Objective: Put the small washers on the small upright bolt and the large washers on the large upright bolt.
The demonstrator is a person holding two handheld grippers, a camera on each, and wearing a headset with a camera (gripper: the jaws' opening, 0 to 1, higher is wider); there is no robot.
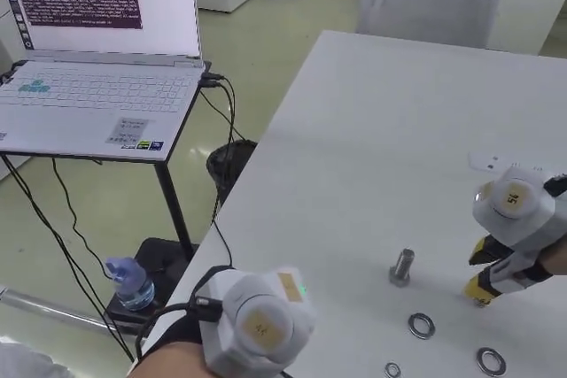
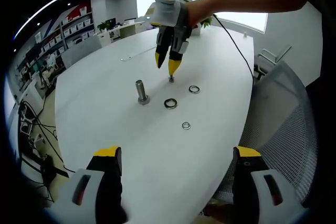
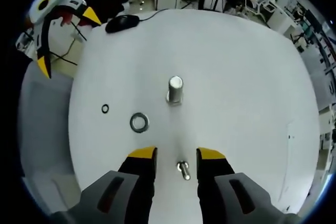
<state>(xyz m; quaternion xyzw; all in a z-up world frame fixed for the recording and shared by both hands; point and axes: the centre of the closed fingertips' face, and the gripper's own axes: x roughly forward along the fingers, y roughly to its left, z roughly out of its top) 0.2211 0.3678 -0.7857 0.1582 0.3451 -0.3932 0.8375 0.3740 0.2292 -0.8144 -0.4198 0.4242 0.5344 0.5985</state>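
- Left gripper [image 2: 177,155]: I see its jaws spread wide with nothing between them. It is held low at the near edge of the table [image 1: 381,130], well back from the hardware.
- Right gripper [image 3: 176,153]: jaws partly open, gripping nothing. The small bolt stands between the tips with a gap on each side. In the left gripper view it hangs tips-down right over that bolt.
- Small bolt [image 3: 182,169]: upright on the table, between the right gripper's tips. I see no washer on it.
- Large bolt [image 1: 401,266]: upright on its head near the middle of the table, apart from both grippers, its shank bare.
- Large washers: one [image 1: 421,325] lies flat just on the near side of the large bolt. A second [image 1: 490,361] lies flat further right, near the bottom edge of the head view.
- Small washer [image 1: 392,369]: flat on the table, nearer me than the first large washer, apart from both bolts.
- Laptop [image 1: 97,86]: open on a stand to the left of the table, screen lit.
- Bottle [image 1: 133,282]: blue-capped, on the floor by the foot of the stand.
- Chair [image 1: 427,11]: grey, at the table's far end.
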